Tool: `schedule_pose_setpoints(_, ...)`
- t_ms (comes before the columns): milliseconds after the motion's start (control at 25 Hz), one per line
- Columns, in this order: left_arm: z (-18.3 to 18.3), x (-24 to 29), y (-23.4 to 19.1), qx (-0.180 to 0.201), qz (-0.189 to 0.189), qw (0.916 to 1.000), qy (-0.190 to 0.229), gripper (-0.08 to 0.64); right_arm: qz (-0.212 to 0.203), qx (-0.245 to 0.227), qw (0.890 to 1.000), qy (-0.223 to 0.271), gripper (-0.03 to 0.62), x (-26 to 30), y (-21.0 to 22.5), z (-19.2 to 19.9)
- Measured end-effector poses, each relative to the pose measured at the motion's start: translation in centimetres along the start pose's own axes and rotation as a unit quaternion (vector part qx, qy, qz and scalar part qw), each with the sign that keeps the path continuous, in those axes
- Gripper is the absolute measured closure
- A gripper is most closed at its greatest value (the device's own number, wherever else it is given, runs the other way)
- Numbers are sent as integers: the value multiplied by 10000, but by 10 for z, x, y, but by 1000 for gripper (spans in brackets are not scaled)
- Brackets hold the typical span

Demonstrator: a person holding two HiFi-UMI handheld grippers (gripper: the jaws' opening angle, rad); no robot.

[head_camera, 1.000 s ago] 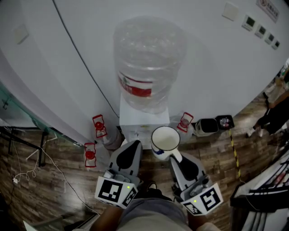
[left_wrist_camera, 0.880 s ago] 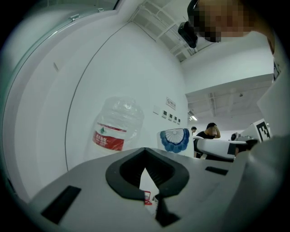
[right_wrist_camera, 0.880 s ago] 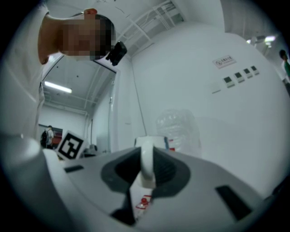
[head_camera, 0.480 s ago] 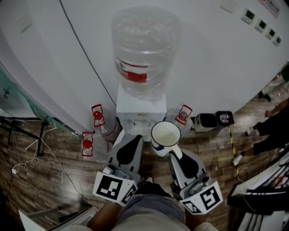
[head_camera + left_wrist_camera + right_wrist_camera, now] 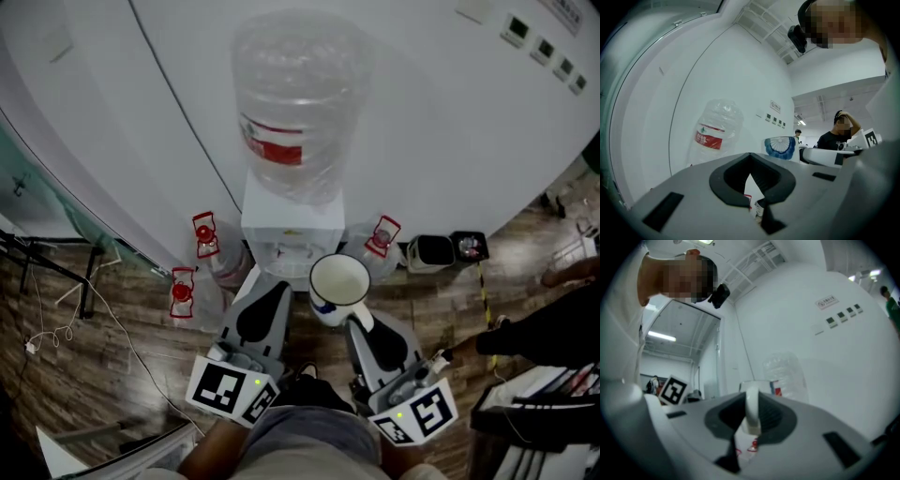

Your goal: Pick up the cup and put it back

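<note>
white cup w/ a blue pattern low on its side is up in the air, mouth upward, just in front of the water dispenser. from the head view it overlaps the dispenser's front edge. the right gripper has it. in the right gripper view the white handle stands upright btwn the two dark pads, both pressed onto it, w/ the cup body out beyond the tips. the left gripper sits alongside on the cup's left, near but not touching it. its jaws are pressed together at the tips w/ nothing btwn them, only a thin wedge of gap further back. both grippers point toward the dispenser, approx parallel, and the left one's marker cube is at the near end, close to the person's body.

on top of the dispenser sits a big clear bottle w/ a red label, neck down. a thin dark cable runs down the white wall to its left. red-topped clear containers stand on the wood floor either side of the dispenser, two on the left and one on the right. a small bin is further right, by the wall. a dark sleeve reaches in from the right edge.

the left gripper view shows the cup's blue fan pattern off to the right past the jaws, the bottle to the left, and a person in a dark shirt in the bkgd.
</note>
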State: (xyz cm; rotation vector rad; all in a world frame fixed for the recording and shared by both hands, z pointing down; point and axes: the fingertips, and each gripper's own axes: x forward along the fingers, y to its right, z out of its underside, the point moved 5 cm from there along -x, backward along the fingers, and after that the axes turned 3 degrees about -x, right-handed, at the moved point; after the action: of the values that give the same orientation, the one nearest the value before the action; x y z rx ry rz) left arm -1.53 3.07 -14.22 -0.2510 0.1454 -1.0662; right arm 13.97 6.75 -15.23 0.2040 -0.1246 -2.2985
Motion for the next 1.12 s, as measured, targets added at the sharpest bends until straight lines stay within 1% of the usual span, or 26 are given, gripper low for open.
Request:
schedule_pose_setpoints(240,3,-1,5,-3,-39,10000,-14,554,-71,35,10000,-39,520,-4,1,4)
schedule_pose_setpoints(480,4,-4,3,2,11,10000,-32,554,-23,20,10000,-29,520,-3,-3,5)
schedule_pose_setpoints(720,3,-19,-6,21,90,9999,-62,552,55,30,10000,-47,520,0,-20,10)
schedule_pose_setpoints(920,4,-42,-16,-43,145,9998,-104,552,167,77,9998,-104,520,1,-39,17)
schedule_pose_setpoints(1120,19,-55,-25,19,239,9995,-199,552,240,-60,9996,-107,520,1,-48,30)
